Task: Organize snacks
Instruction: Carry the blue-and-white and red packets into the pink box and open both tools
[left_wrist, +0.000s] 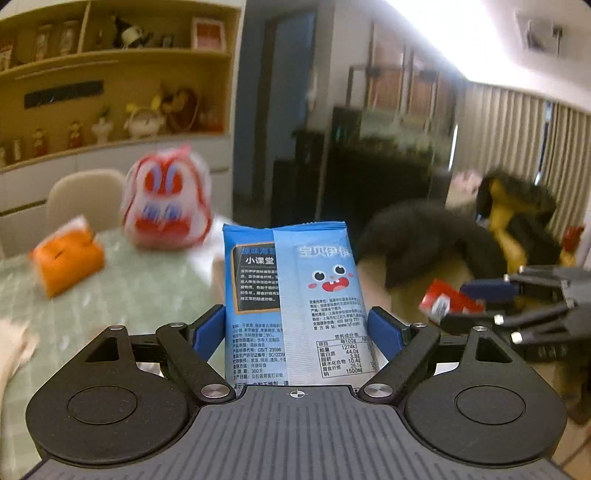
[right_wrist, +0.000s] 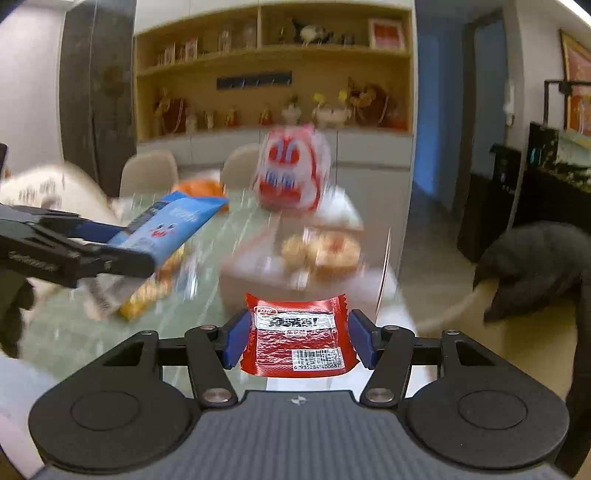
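- The blue packet (left_wrist: 291, 302) stands upright, clamped between the left tongs (left_wrist: 297, 328), above the counter (left_wrist: 140, 288).
- The red packet (right_wrist: 298, 334) is gripped by the right tongs (right_wrist: 297, 341).
- Behind them, blurred, probably a red-and-white bag (right_wrist: 291, 171) on the counter.

A pale green glass-topped table (right_wrist: 207, 236) bears a red-and-white cartoon bag (right_wrist: 290, 173). Left of that bag lies an orange packet (left_wrist: 66, 256); just in front of it, blurred pastries (right_wrist: 319, 251).
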